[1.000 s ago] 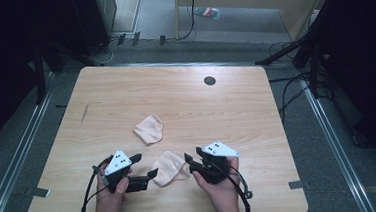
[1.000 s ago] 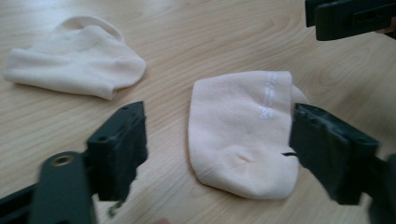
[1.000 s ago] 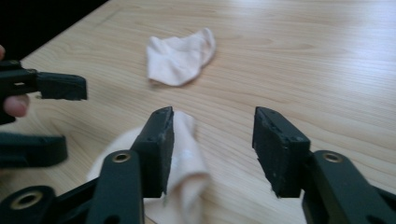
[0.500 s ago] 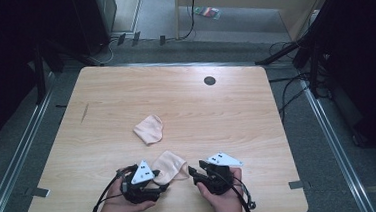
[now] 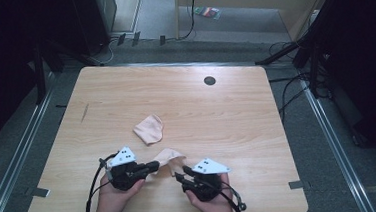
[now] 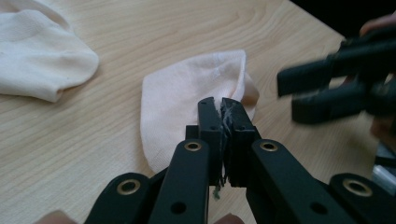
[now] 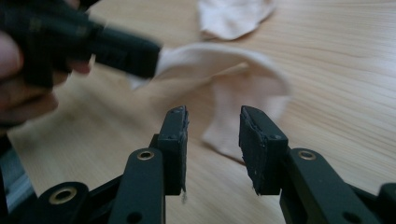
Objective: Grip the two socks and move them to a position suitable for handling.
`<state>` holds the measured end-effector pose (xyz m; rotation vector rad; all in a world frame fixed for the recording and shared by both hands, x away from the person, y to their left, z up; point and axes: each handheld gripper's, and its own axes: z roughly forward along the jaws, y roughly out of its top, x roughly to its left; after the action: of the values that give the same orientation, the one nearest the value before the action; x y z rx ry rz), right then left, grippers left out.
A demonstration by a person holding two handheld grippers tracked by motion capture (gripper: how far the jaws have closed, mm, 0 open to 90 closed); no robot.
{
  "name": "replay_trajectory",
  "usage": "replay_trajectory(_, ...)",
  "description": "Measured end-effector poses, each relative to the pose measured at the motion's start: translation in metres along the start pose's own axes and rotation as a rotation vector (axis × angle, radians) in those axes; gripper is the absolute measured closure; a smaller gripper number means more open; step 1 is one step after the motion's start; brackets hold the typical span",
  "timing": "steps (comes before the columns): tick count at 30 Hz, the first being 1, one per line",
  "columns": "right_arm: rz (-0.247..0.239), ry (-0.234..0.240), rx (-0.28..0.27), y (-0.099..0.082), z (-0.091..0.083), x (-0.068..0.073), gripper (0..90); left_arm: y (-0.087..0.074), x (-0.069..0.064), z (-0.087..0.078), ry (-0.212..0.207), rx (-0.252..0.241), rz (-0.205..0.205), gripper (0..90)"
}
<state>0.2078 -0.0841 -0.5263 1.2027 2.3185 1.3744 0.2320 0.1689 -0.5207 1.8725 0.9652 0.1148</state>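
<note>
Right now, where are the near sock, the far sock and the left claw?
near sock (image 5: 172, 156), high view, raised middle fold.
far sock (image 5: 149, 129), high view, centre of fabric.
left claw (image 6: 222, 112), left gripper view, between fingertips.

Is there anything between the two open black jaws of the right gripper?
No; in the right gripper view, the right gripper frames only bare gap, with the pale peach fabric sock lying beyond.

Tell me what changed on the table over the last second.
The left gripper has just been closing its jaws and is now shut on the near sock, lifting its edge. The right gripper moved in toward that sock, and its jaws have been closing but hold nothing. The far sock and the table stayed as they were.
</note>
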Motion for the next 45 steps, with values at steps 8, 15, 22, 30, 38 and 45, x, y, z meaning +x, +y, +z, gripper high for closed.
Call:
replay_trajectory(8, -0.127, -0.121, 0.082, 0.003, 0.043, 0.008, 61.1, 0.003, 0.006, -0.004, -0.009, -0.024, -0.036, 88.9)
replay_trajectory(15, -0.148, -0.198, 0.103, -0.001, 0.041, 0.005, 84.5, 0.008, 0.006, -0.010, -0.012, -0.058, -0.030, 89.1)
replay_trajectory(22, -0.201, -0.409, 0.073, 0.002, 0.028, -0.013, 84.5, 0.012, 0.005, -0.019, -0.006, -0.095, 0.003, 89.6)
replay_trajectory(30, -0.049, -0.188, -0.012, 0.011, -0.011, -0.046, 53.1, 0.004, 0.011, -0.009, -0.013, -0.023, 0.077, 89.4)
replay_trajectory(38, 0.022, -0.160, 0.034, 0.020, 0.020, -0.077, 35.1, 0.004, 0.011, -0.011, -0.026, -0.042, 0.071, 89.3)
replay_trajectory(45, 0.176, -0.091, -0.088, 0.041, 0.008, -0.077, 37.9, -0.001, 0.011, -0.005, 0.006, -0.003, 0.135, 89.1)
